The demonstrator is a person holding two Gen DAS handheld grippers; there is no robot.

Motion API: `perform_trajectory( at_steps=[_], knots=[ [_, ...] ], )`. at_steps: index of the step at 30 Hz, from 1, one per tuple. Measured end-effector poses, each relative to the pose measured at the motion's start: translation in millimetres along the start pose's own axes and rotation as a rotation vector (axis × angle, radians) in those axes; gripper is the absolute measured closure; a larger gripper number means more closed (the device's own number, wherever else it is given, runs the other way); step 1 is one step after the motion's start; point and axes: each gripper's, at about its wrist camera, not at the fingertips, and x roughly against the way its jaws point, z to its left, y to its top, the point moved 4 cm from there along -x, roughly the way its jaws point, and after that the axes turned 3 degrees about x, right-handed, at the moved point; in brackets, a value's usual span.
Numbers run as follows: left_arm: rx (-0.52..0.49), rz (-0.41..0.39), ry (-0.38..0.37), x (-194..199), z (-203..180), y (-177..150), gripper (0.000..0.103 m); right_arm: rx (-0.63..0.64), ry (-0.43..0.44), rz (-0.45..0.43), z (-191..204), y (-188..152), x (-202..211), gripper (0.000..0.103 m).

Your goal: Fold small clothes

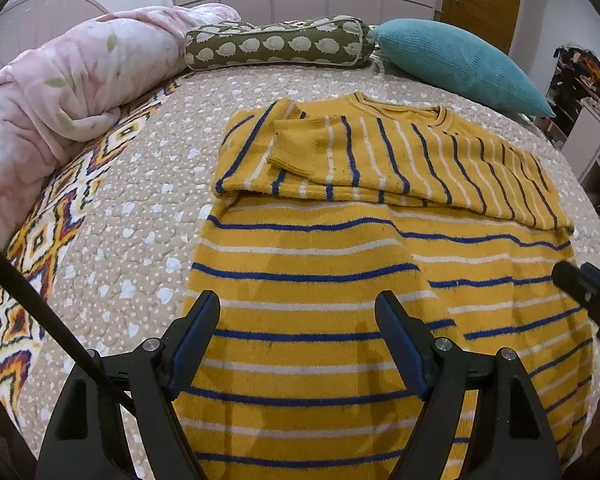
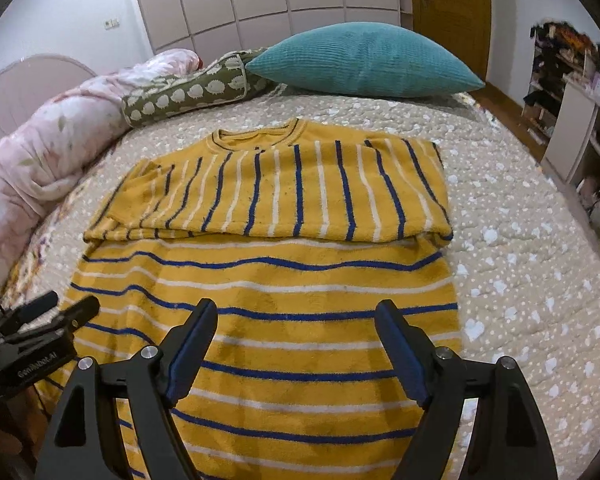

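I see the bed (image 2: 520,240) under its dotted beige quilt, a pink floral blanket (image 1: 60,92) bunched along its left side, with a teal cushion (image 2: 364,60) and a hedgehog-print bolster (image 1: 276,44) at the far end. The yellow striped sweater (image 2: 268,280) lies flat in the middle, its sleeves folded across the chest. My left gripper (image 1: 298,340) and right gripper (image 2: 296,340) hover above its lower half, jaws wide, holding nothing.
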Motion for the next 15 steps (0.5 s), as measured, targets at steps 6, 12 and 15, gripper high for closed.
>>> perform_trajectory(
  at_steps=[6,12,15],
  knots=[
    [0.018,0.012,-0.027,9,17,-5,0.024,-0.058,0.021,0.011,-15,-2,0,0.017],
    [0.004,0.041,-0.059,21,46,-26,0.024,-0.037,0.038,0.031,-32,-12,9,0.017],
    [0.012,0.066,-0.058,24,64,-43,0.024,-0.022,0.011,0.055,-47,-23,12,0.017]
  ],
)
